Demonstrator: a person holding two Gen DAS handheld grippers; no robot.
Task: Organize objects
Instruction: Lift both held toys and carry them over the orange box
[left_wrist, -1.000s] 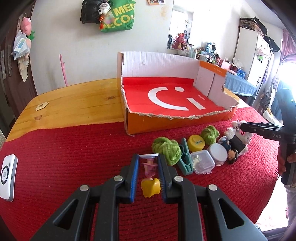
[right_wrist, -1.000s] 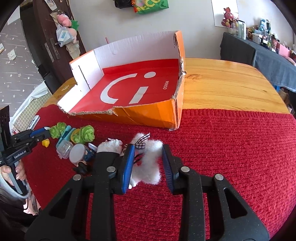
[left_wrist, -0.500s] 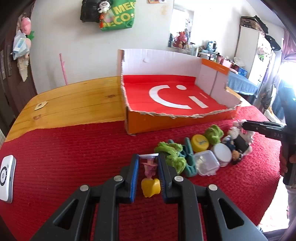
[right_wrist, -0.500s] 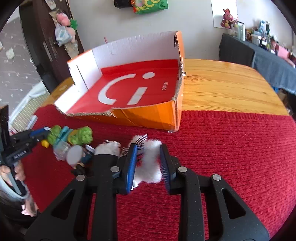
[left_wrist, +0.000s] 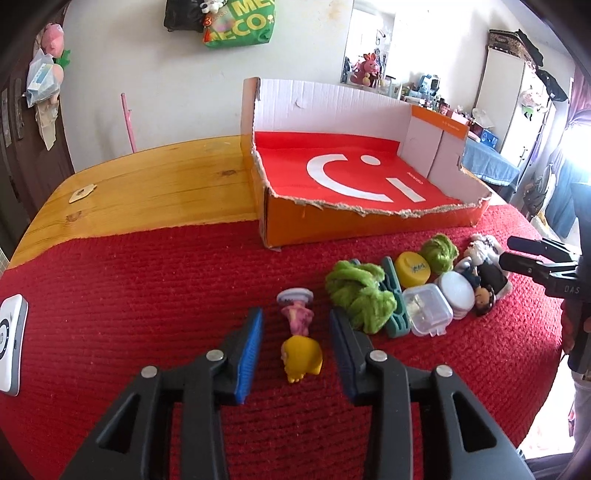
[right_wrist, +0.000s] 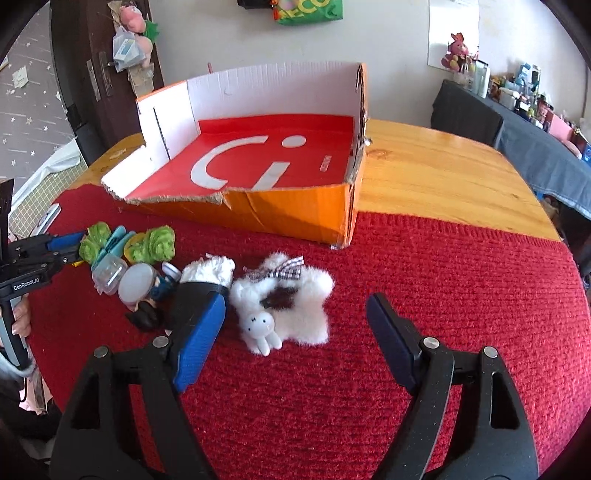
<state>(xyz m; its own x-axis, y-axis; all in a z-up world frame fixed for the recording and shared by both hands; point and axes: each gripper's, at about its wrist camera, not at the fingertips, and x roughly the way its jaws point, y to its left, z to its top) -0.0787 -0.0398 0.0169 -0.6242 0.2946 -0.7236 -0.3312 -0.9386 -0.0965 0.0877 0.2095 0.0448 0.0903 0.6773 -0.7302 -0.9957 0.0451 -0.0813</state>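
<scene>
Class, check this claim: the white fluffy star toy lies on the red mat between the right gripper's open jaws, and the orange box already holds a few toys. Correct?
Not quite. The orange box holds nothing yet, as the right wrist view shows. The white fluffy star toy does lie on the red mat between the right gripper's open jaws.

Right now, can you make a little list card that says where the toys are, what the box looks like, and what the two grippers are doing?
surface: red mat on a wooden table
box: orange cardboard box, front wall torn, nothing inside
left gripper: open, jaws just opened, yellow-haired doll lying loose between them
right gripper: open wide, jaws just opened, fluffy white star lying between them, not squeezed
toy pile: green pom-poms, clear tub, yellow cap
</scene>
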